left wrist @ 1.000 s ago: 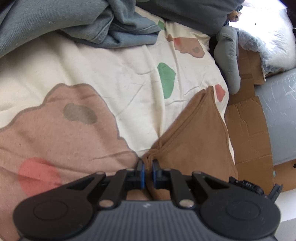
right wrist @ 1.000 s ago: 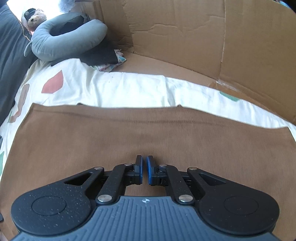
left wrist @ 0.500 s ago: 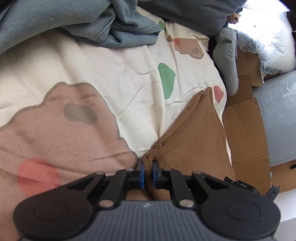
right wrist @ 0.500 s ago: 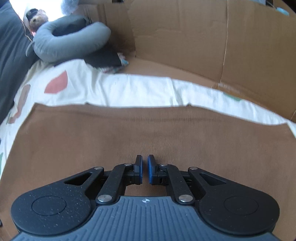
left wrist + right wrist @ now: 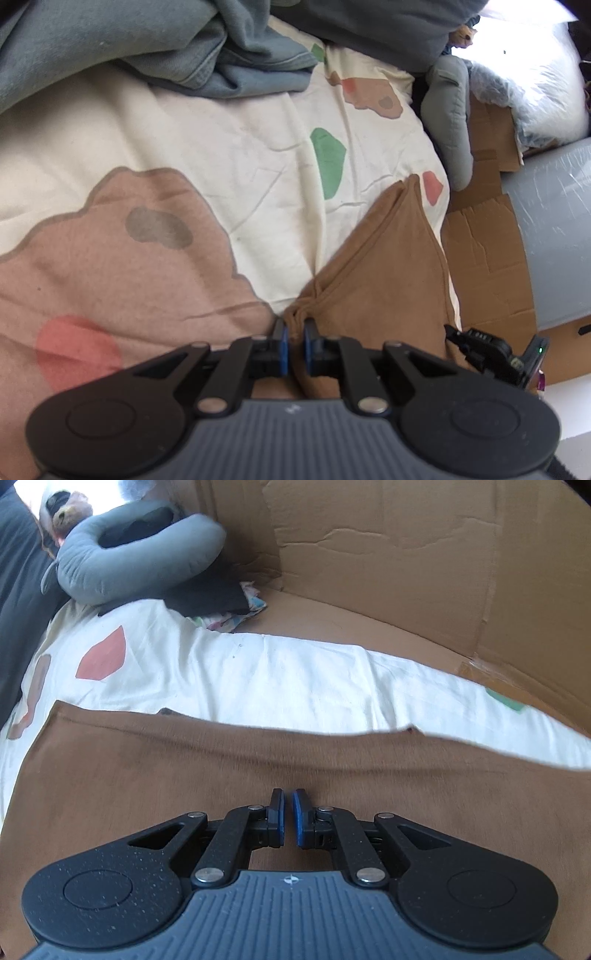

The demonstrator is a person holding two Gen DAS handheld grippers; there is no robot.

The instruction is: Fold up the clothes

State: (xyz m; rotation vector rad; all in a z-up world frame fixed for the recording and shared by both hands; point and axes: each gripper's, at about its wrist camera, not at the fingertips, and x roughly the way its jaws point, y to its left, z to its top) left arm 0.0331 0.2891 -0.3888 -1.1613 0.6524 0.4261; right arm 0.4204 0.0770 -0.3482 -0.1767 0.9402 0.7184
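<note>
Where the left gripper [image 5: 293, 347] meets cloth, we see a bunched corner of the brown garment [image 5: 376, 280] pinched between its blue pads [image 5: 282, 347] — jaws clamped on several layers at once. The right gripper [image 5: 287, 818] sits low over the same garment's broad face [image 5: 184, 775]; its pads are nearly together with only a thin slit between them, and we cannot tell whether any cloth is caught there.

Outward from the fingers: the garment lies flat on the patterned bedsheet [image 5: 221, 155], near the bed's edge by the cardboard [image 5: 406, 572]. Its far edge runs fairly straight in the right view, and the left view shows stacked hems along one side — so we judge that at least one fold is already laid in it. Whether a further fold is coming or this is a finished bundle being squared up, the scene does not settle.

A heap of blue-grey clothes [image 5: 147, 48] lies at the head of the sheet, loose and crumpled; we judge those are left to fold. A grey neck pillow [image 5: 140, 554] rests beyond.

Pose: the left gripper is low, almost on the sheet, pointing along the garment's side edge; the right points across it toward the cardboard wall, pitched slightly down.
</note>
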